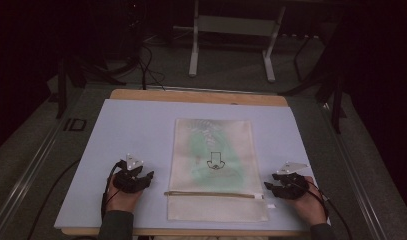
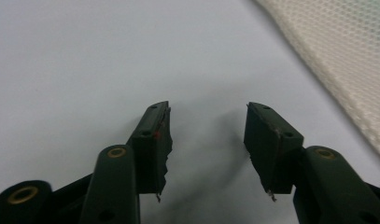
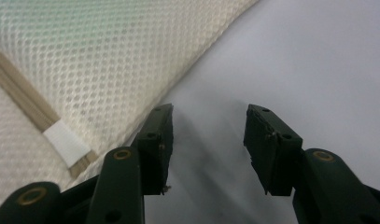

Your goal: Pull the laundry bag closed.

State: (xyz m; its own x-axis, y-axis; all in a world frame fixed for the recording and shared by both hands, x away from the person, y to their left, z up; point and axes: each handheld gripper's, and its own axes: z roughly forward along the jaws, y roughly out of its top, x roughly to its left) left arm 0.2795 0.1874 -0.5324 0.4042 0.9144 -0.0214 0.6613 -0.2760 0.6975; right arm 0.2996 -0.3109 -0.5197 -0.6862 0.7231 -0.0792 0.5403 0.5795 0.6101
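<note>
Both claws, left claw (image 1: 141, 178) and right claw (image 1: 277, 186), gape empty beside mesh pouch (image 1: 213, 165) holding green cloth (image 1: 201, 150).

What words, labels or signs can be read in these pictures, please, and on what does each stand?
"ID": black marking on the grey floor left of the table.
A black outline figure, no letters, on the mesh bag; too small to make out.
A white tab at the bag's zipper end: blank.

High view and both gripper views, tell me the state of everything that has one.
Mesh bag: lying flat, green item inside.
Zipper: looks closed.
Left gripper: open, empty, beside the bag.
Right gripper: open, empty, beside the bag's zipper end.
</note>
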